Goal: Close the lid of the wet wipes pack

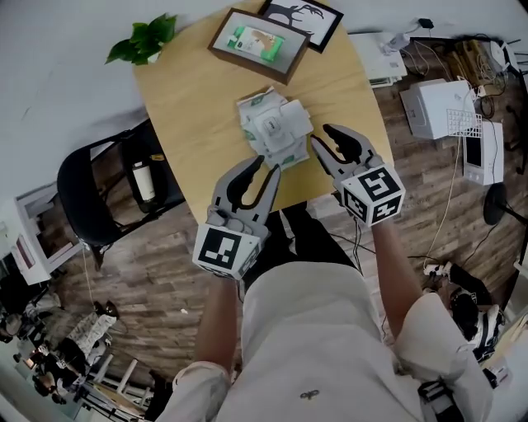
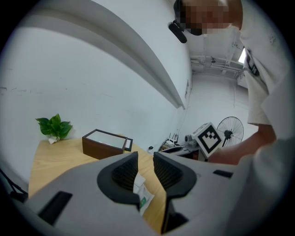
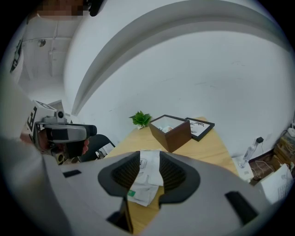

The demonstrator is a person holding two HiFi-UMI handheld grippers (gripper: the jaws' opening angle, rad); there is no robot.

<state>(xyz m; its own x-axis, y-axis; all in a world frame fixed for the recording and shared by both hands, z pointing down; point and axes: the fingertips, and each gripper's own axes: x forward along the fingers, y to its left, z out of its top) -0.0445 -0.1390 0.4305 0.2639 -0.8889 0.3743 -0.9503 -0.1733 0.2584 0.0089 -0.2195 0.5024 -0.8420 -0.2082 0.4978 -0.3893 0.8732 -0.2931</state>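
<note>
Both left gripper [image 1: 266, 167], right gripper [image 1: 323, 136] fingers apart, empty; only head view shows wipes pack [image 1: 272, 128] whole.

I saw bright, even indoor light and soft shadows. Both gripper views bowed toward dark round edges; the grey plastic jaws looked slightly soft, the pale wooden tabletop [image 3: 203, 147] beyond them sharp.

The wet wipes pack [image 1: 275, 128] lies on the table [image 1: 198, 115] about midway between its left and right edges, nearer the near edge. Behind it, at the far edge, sits an open box [image 1: 258, 43], with a picture frame [image 1: 302, 18] at the far right corner and a plant [image 1: 142, 39] at the far left corner. A chair [image 1: 107, 194] stands off the left edge. The left gripper [image 1: 266, 167] hangs at the near edge just before the pack, the right gripper [image 1: 323, 136] just beside its right side.
</note>
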